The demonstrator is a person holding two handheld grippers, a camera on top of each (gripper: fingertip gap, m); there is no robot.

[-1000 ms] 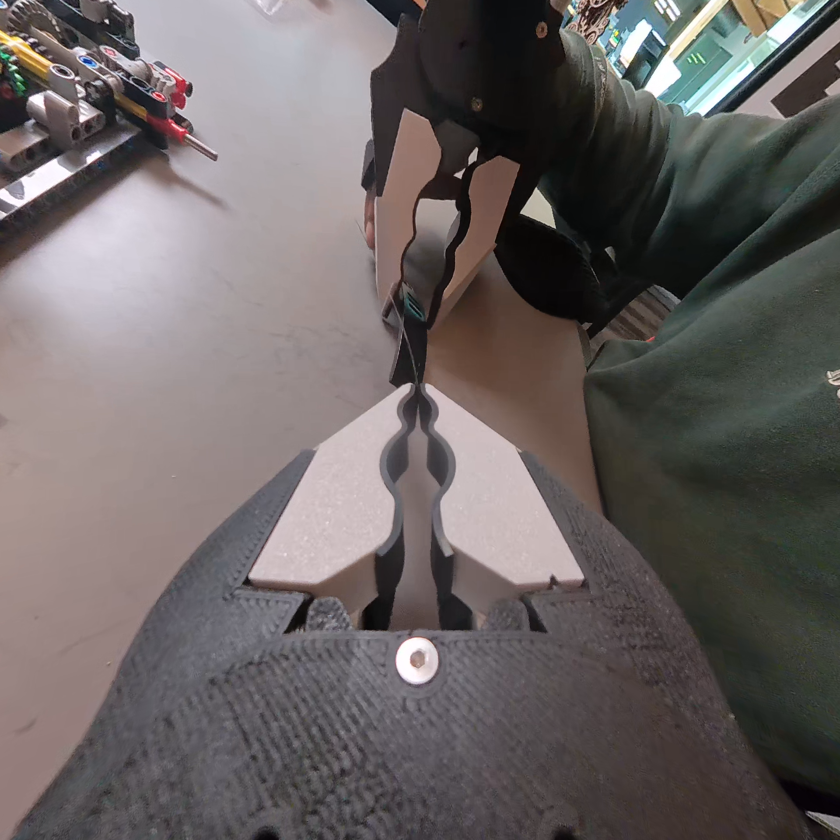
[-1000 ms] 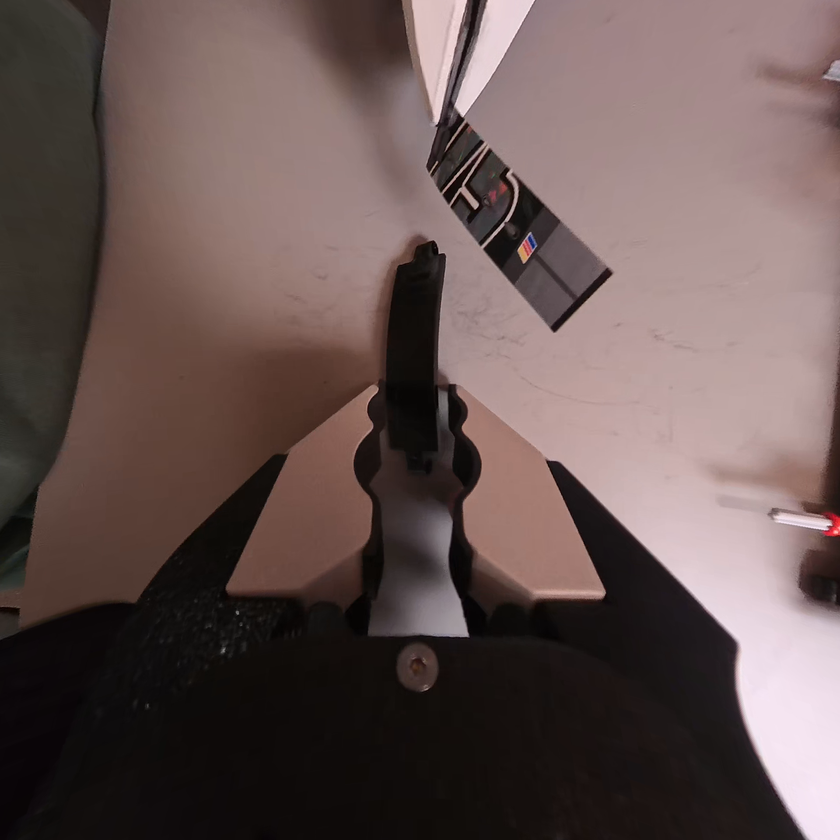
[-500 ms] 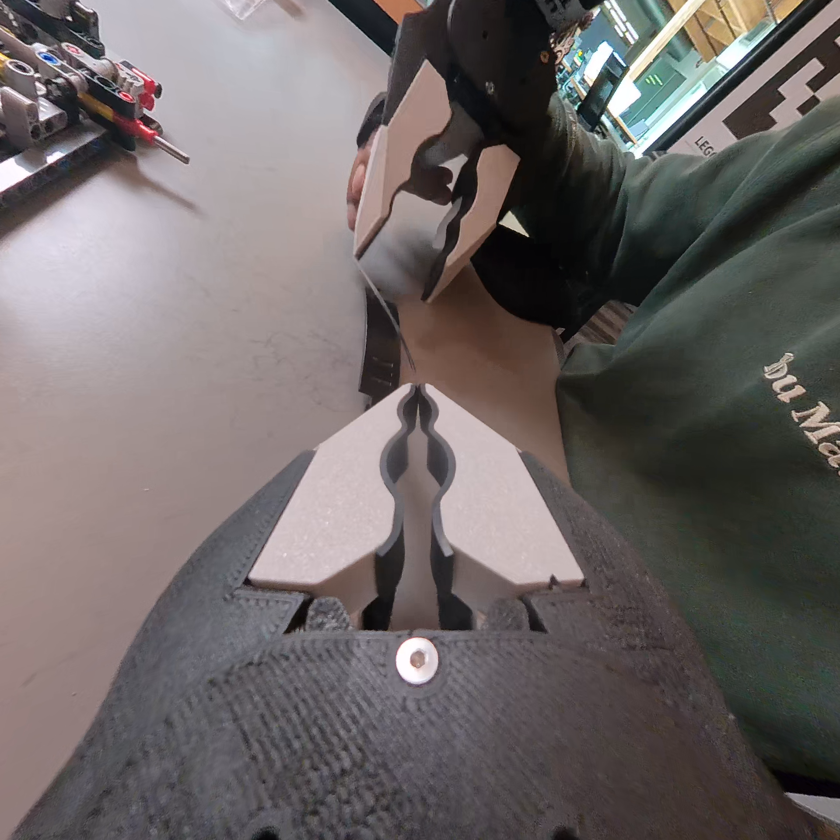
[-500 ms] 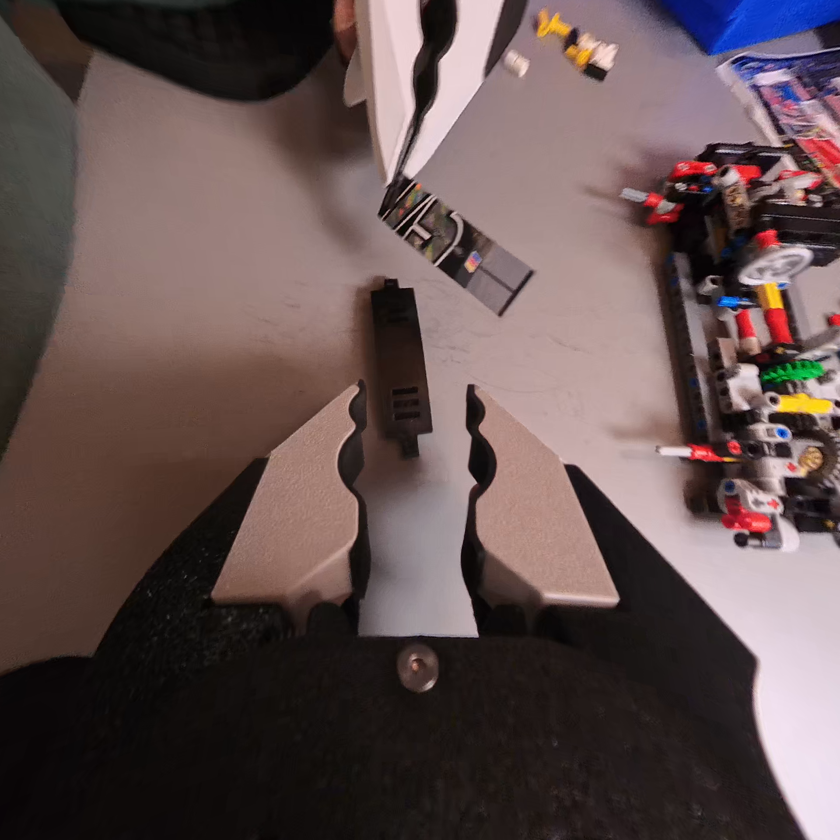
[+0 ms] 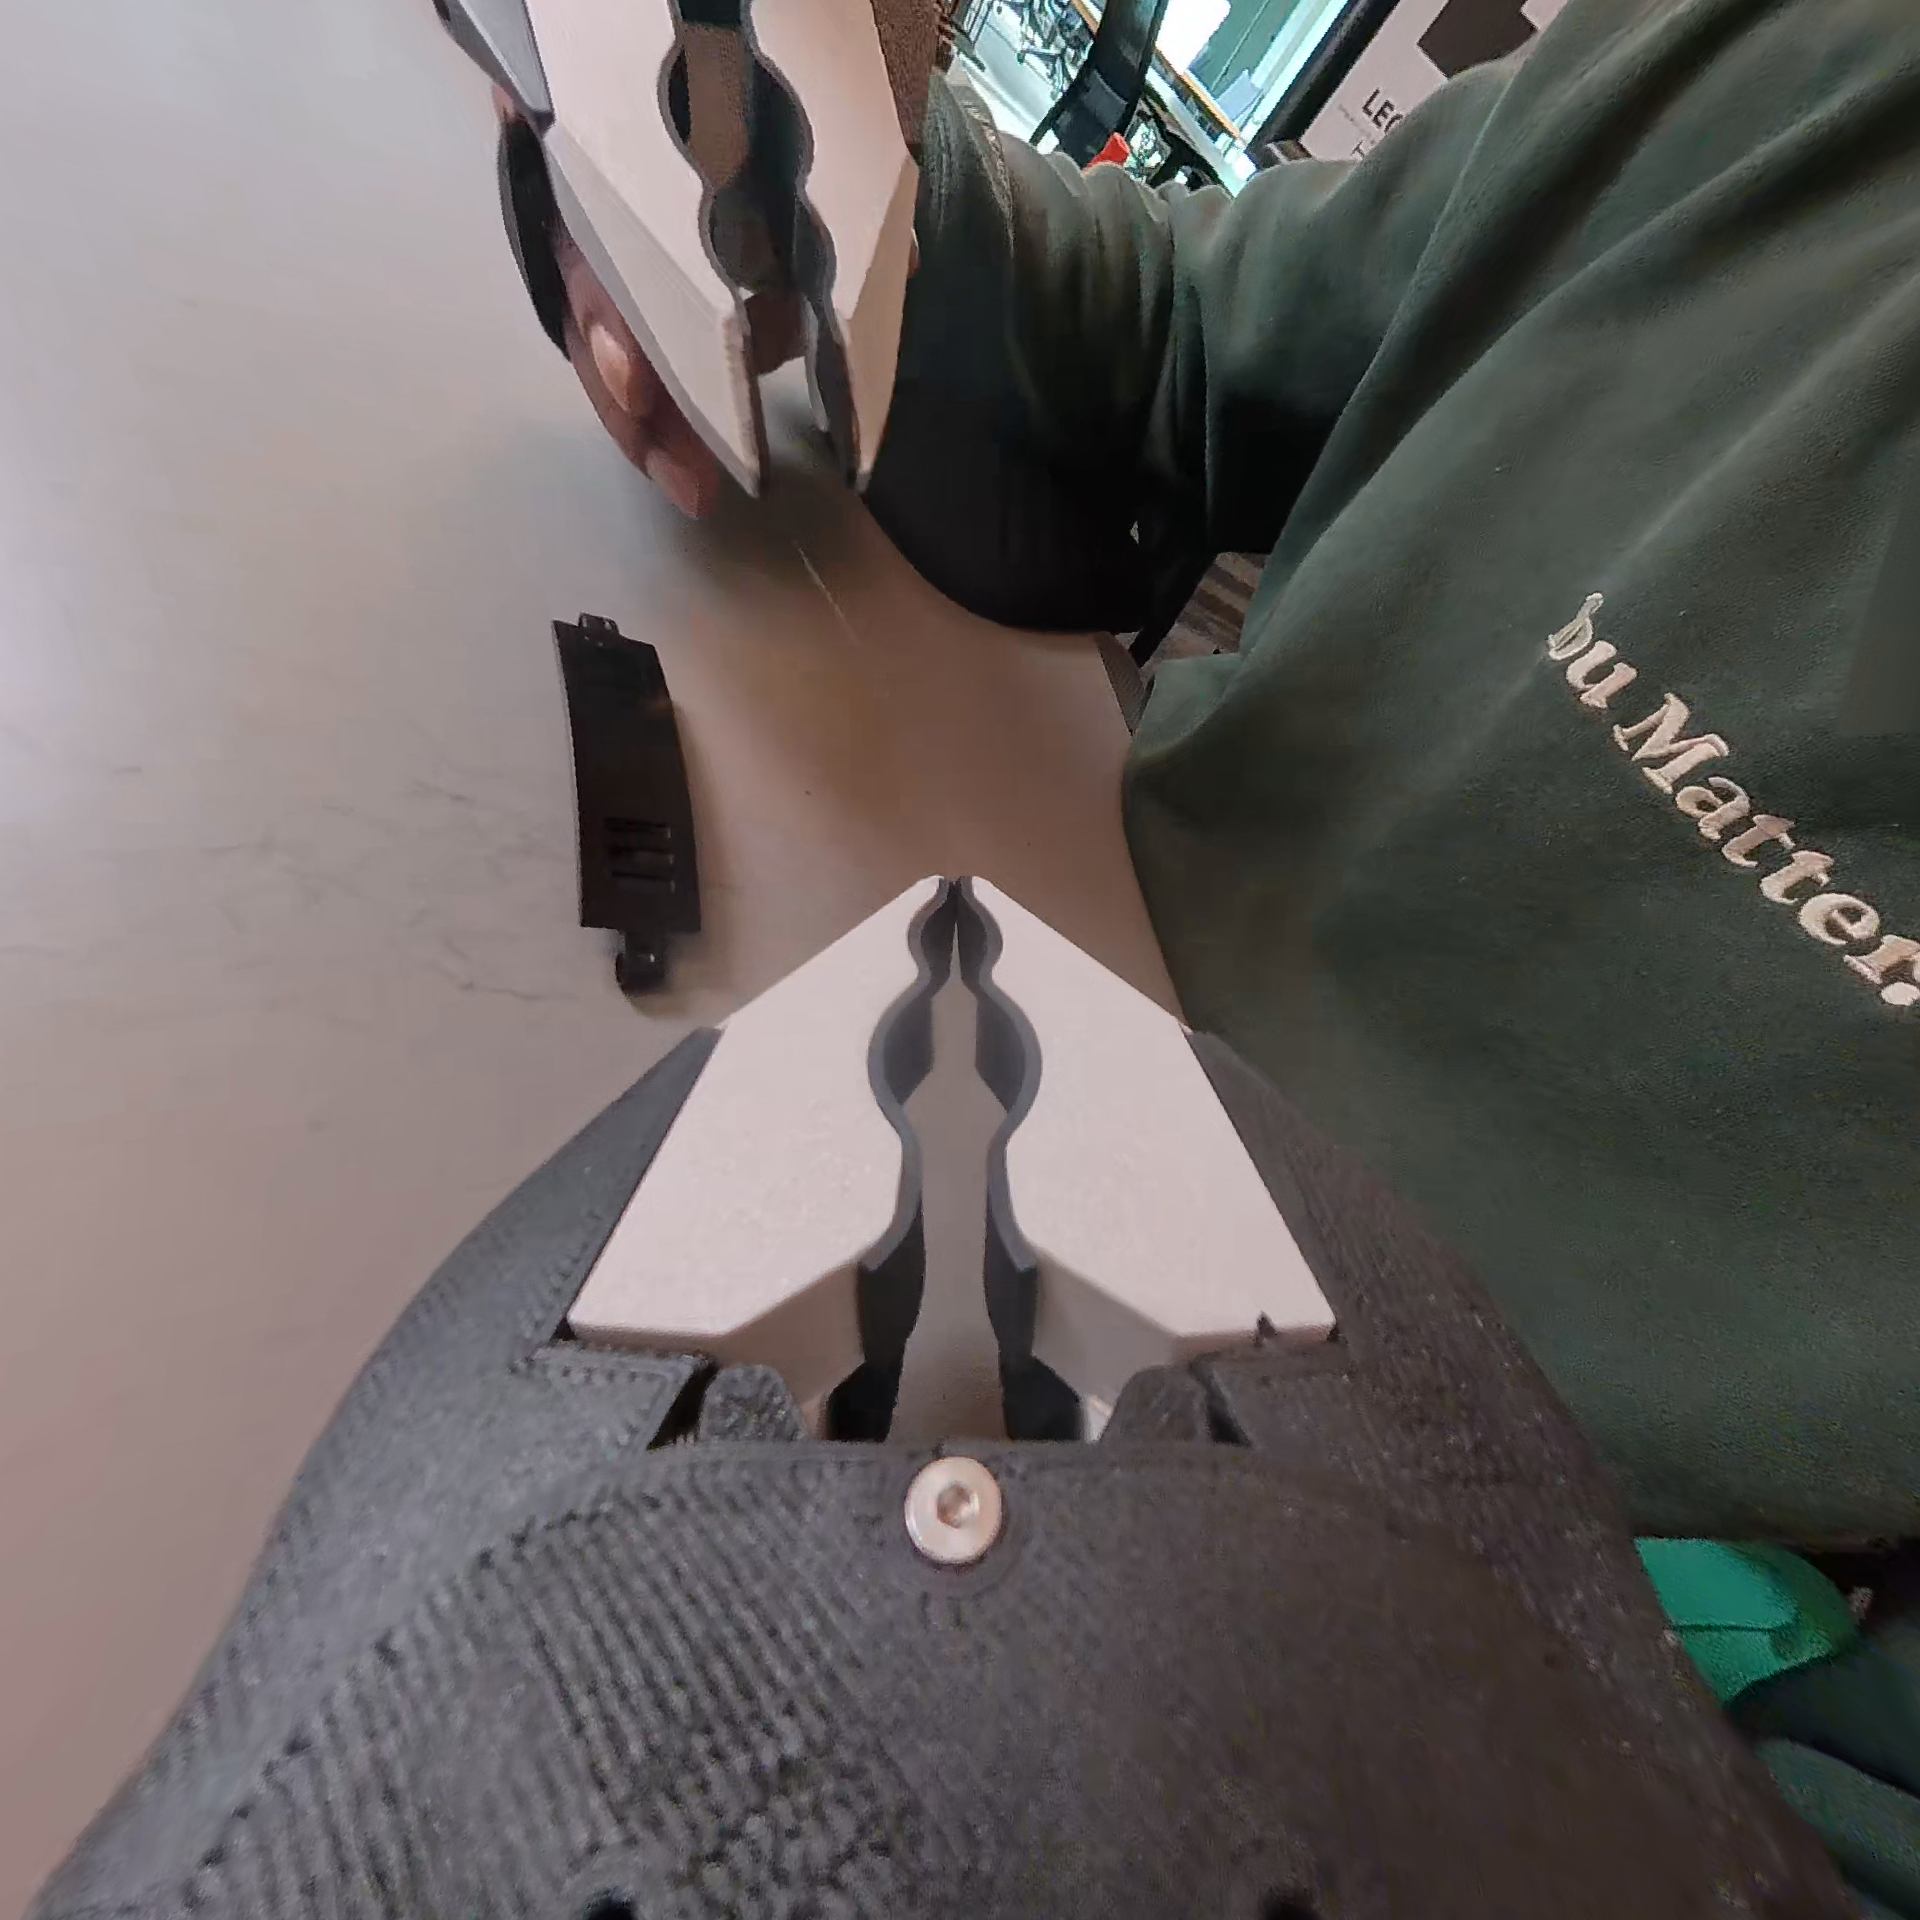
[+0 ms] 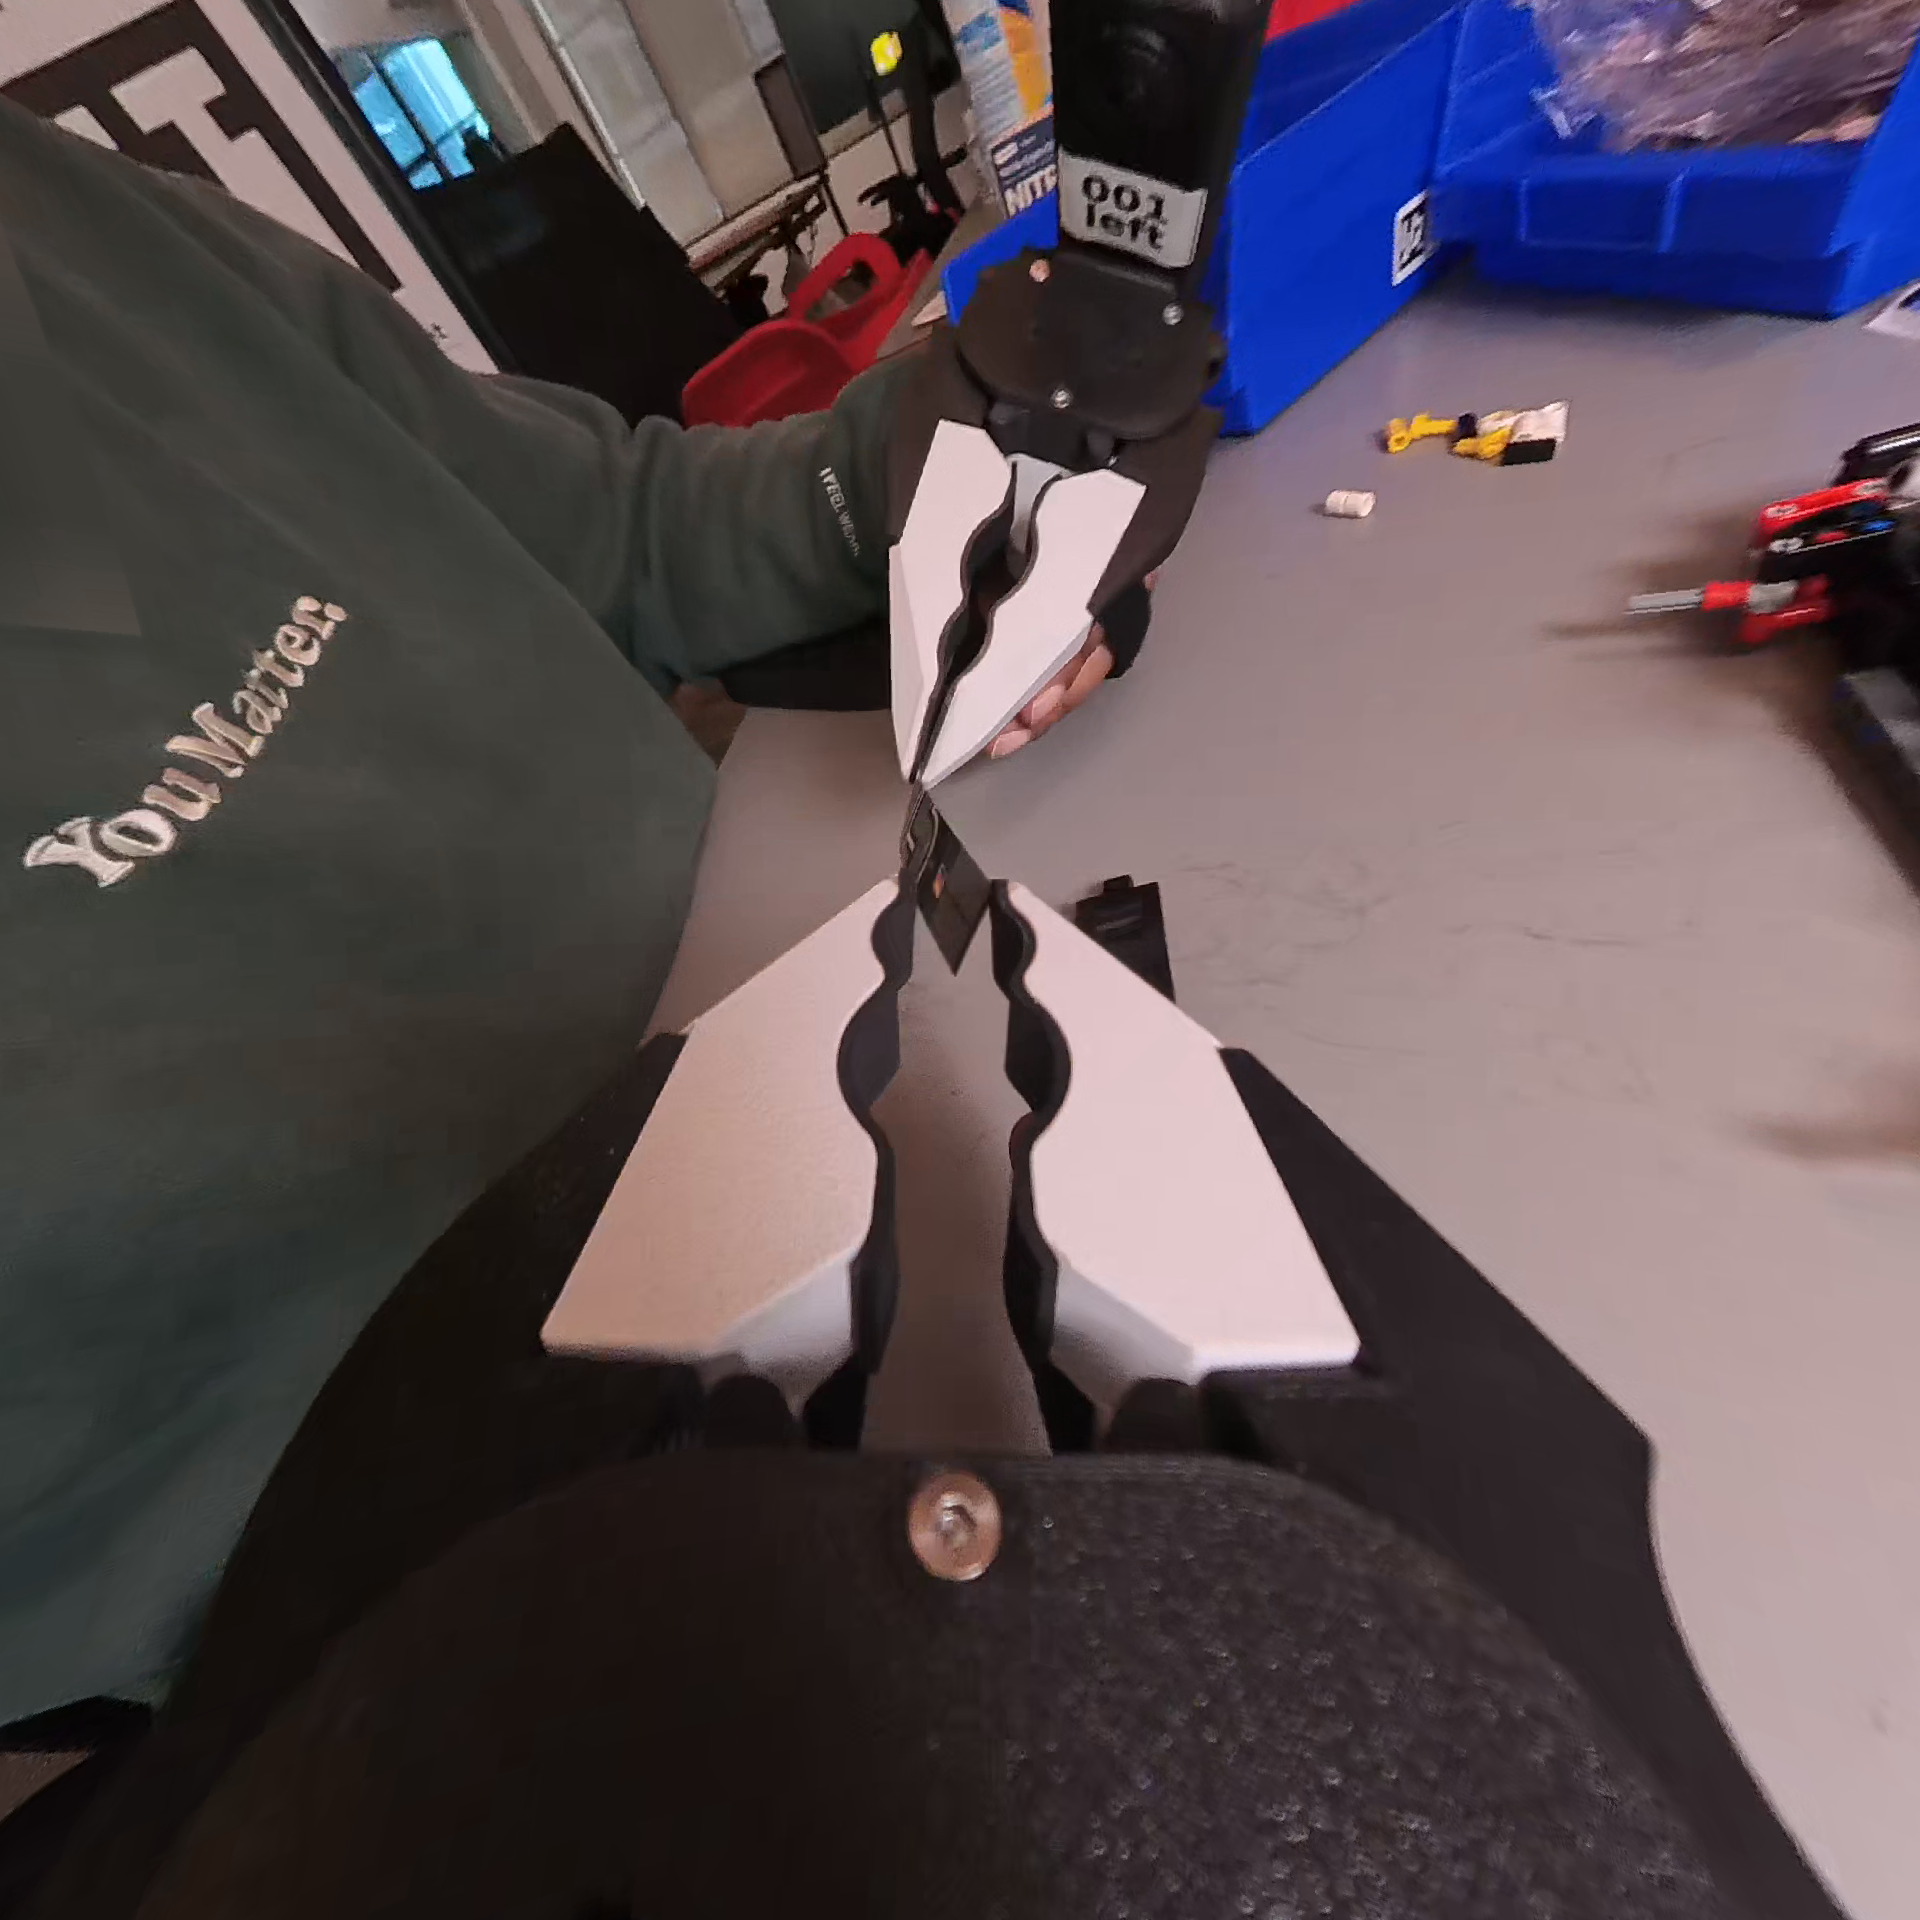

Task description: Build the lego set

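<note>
My left gripper (image 5: 956, 883) is shut on one end of a thin dark sticker strip (image 6: 940, 883) with small coloured marks, held above the grey table (image 6: 1455, 935). It also shows in the right wrist view (image 6: 920, 774), pointing at me. My right gripper (image 6: 943, 912) is open, its fingertips on either side of the strip's free end without clamping it. In the left wrist view the right gripper (image 5: 805, 473) faces me, and the strip shows only as a thin edge-on line (image 5: 831, 597). A black curved Lego panel (image 5: 629, 790) lies flat on the table, to the right of my right fingers (image 6: 1127, 925).
A partly built Lego model (image 6: 1849, 551) with red and black parts sits at the right edge, blurred. Small loose pieces (image 6: 1475, 436) and a white piece (image 6: 1351, 504) lie farther back. Blue bins (image 6: 1558, 208) stand behind. The person's green sweatshirt (image 6: 260, 727) fills the left. Some 8 cm of space lies between my two pairs of fingers. The partly built Lego model (image 6: 1849, 551) is about equally far from each gripper, around 20 cm.
My right gripper let go of the black panel, which now lies on the table, then swung up to face the left gripper and narrowed around the strip's free end. The left gripper stays shut.
</note>
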